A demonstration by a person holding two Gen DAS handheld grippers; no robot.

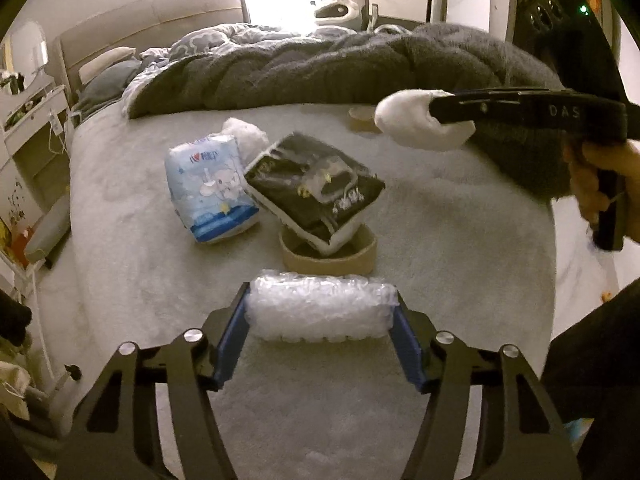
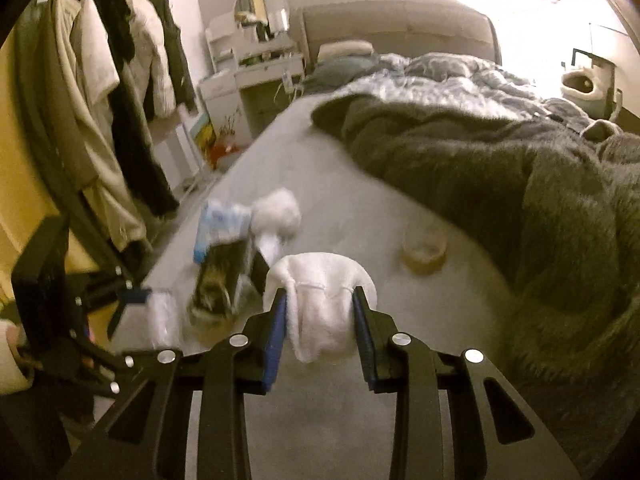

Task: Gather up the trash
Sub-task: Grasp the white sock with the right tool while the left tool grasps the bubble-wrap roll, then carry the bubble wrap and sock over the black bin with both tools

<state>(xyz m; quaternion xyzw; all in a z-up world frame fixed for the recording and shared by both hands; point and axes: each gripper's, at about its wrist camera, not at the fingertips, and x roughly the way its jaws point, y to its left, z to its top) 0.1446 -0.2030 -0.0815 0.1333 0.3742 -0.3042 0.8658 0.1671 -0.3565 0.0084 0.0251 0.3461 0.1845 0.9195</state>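
Left gripper [image 1: 322, 312]: angled downward, blue pads pressed on both ends of a bubble-wrap roll [image 1: 320, 306]. Right gripper [image 2: 320, 312]: above and right of that roll, clamped on a white cloth wad [image 2: 320, 308]; hand [image 1: 600, 184] on its grip.

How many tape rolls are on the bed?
2. One tape roll sits in the middle under the tilted black packet; the other tape roll lies near the grey blanket. More may be hidden.

I saw a bedroom built around a wide bed [image 2: 320, 208] with a pale sheet. Its padded headboard [image 2: 396, 24] stood against a light wall. A grey fleece blanket [image 2: 500, 168] lay heaped across it. Beside the headboard stood a white dressing table [image 2: 260, 60] with a rounded mirror [image 2: 262, 6]; clothes [image 2: 100, 100] hung nearer.
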